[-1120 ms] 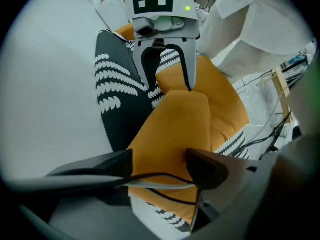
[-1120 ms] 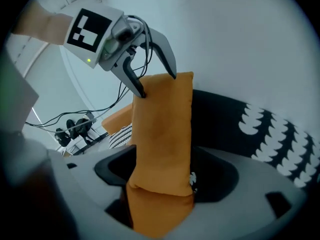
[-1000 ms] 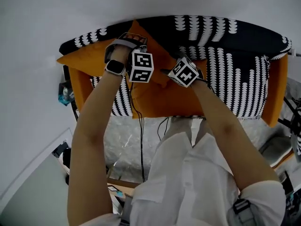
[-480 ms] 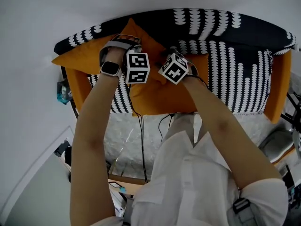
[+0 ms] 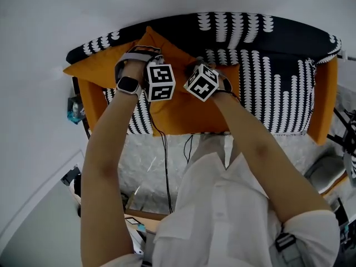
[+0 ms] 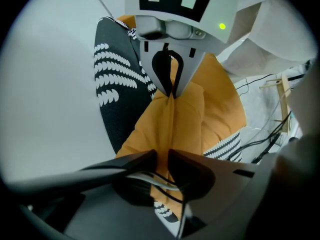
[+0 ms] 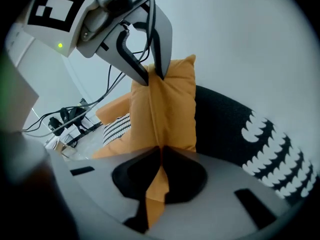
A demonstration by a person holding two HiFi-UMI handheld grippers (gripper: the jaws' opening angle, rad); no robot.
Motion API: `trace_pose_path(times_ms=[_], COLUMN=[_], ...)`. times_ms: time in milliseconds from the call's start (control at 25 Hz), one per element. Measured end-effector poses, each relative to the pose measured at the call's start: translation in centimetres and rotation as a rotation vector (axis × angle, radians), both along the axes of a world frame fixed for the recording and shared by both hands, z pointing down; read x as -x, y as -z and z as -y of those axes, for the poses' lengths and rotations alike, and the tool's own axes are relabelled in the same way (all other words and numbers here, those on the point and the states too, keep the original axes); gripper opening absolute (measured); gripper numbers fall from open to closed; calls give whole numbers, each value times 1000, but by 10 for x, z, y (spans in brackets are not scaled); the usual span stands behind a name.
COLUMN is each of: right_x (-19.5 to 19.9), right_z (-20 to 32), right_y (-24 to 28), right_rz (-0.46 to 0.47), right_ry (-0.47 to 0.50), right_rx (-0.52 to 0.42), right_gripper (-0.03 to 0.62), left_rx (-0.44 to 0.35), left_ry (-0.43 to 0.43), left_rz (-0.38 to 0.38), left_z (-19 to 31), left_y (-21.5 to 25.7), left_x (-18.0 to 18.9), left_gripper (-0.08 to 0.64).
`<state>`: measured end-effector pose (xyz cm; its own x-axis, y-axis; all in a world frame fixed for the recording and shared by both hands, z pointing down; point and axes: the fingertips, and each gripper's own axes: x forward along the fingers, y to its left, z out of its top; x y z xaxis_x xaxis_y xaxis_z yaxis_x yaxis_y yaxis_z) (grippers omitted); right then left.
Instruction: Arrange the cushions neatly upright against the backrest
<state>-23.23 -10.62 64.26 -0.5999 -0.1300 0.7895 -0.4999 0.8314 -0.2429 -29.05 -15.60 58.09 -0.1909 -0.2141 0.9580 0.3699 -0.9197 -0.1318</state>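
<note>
An orange cushion (image 5: 189, 113) stands on the black-and-white patterned sofa (image 5: 272, 93), near its backrest (image 5: 250, 29). My left gripper (image 5: 161, 85) and right gripper (image 5: 199, 85) meet at the cushion's top edge and face each other. In the left gripper view the jaws (image 6: 162, 159) are closing, with the orange fabric (image 6: 185, 114) pinched between them, and the right gripper (image 6: 170, 91) bites the same seam opposite. In the right gripper view the jaws (image 7: 161, 156) are closing on the cushion's edge (image 7: 170, 109), and the left gripper (image 7: 154, 76) holds its upper corner. A second orange cushion (image 5: 97, 68) lies at the sofa's left end.
The sofa's orange right arm (image 5: 328, 99) stands at the right. A white wall rises behind the backrest. Cables and crinkled plastic sheeting (image 5: 150, 166) cover the floor in front. A grey chair (image 5: 328, 174) is at the lower right, and small clutter (image 5: 75, 110) sits at the left.
Both grippers have come closer together at the cushion's top edge and their jaws have closed on the fabric. The cushion's top has risen slightly toward the backrest.
</note>
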Motion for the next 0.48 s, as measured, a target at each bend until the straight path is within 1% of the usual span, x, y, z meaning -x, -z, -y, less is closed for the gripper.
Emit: trace_pose_path(times_ms=[120, 240, 360, 480], right_x=[-23, -59, -108, -172], right_z=[5, 10, 12, 14], right_y=[16, 26, 31, 32], right_rz=[-23, -79, -145, -211], right_ry=[16, 58, 93, 105], right_rx=[-57, -124, -175, -197], right_gripper=[21, 18, 17, 15], left_rx=[-32, -76, -120, -135], left_ry=[48, 102, 115, 133], left_rz=[-37, -100, -147, -216], left_z=[-4, -6, -8, -12], left_y=[14, 26, 29, 26], left_x=[-14, -46, -91, -150], left_gripper=[78, 72, 69, 64])
